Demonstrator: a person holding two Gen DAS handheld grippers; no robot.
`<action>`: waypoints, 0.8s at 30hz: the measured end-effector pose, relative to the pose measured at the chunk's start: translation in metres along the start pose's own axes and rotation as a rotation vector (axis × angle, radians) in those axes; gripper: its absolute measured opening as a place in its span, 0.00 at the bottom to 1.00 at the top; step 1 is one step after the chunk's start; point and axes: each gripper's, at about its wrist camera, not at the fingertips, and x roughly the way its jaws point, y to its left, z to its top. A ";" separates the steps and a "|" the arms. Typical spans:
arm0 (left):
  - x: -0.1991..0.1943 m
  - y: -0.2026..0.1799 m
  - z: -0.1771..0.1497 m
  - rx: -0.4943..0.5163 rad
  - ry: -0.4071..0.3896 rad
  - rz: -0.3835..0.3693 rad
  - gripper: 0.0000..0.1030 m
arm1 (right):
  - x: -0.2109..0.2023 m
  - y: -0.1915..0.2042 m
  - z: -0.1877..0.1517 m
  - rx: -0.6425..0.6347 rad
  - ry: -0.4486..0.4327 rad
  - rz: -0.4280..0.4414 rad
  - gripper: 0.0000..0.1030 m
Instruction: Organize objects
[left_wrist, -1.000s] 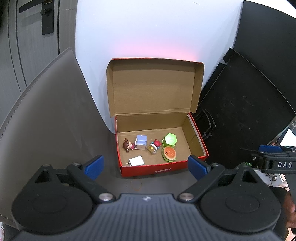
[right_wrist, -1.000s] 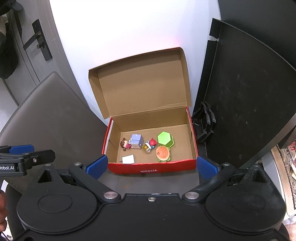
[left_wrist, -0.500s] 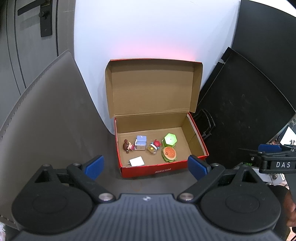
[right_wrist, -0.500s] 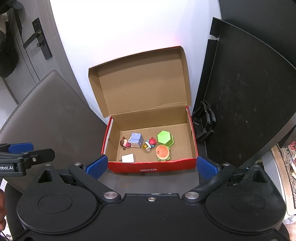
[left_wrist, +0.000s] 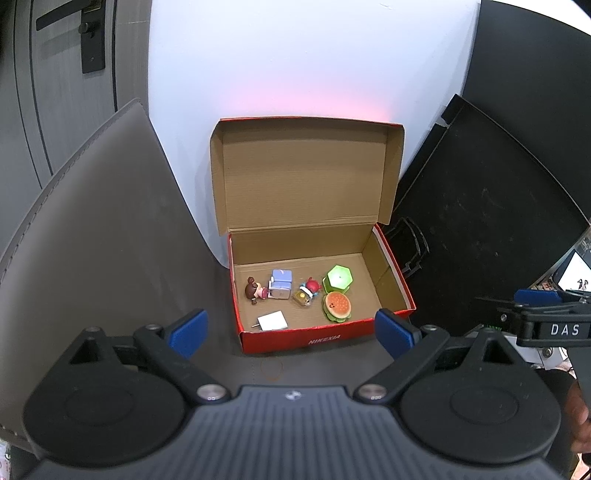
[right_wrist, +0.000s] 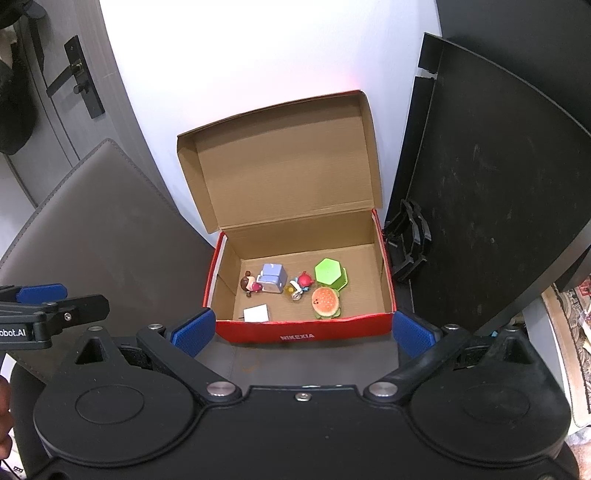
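Currently, the left gripper (left_wrist: 291, 330) and right gripper (right_wrist: 301, 332) hover spread and empty, short of the red box (right_wrist: 303, 330) on the grey mat (left_wrist: 110, 240). Inside lie a white card (left_wrist: 273, 320), burger toy (left_wrist: 336, 306), green hexagon (left_wrist: 338, 277), blue cube (left_wrist: 281, 283) and two figurines. Judged progress: all visible objects are boxed; only the raised lid (left_wrist: 303, 177) remains to close.

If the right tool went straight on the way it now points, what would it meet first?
Probably the box's red front wall, which lies centred between the open right tool's fingers; depth is unclear, and it might clear the rim toward the burger toy.
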 end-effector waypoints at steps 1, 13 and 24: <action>0.000 0.000 0.000 0.001 -0.001 0.000 0.93 | -0.001 -0.001 0.000 0.001 0.000 0.002 1.00; -0.003 -0.001 -0.001 -0.005 -0.009 0.001 0.93 | -0.002 0.000 0.000 -0.003 -0.001 -0.007 1.00; -0.004 -0.001 -0.001 -0.004 -0.008 -0.001 0.93 | -0.001 0.001 -0.001 -0.002 0.002 -0.009 1.00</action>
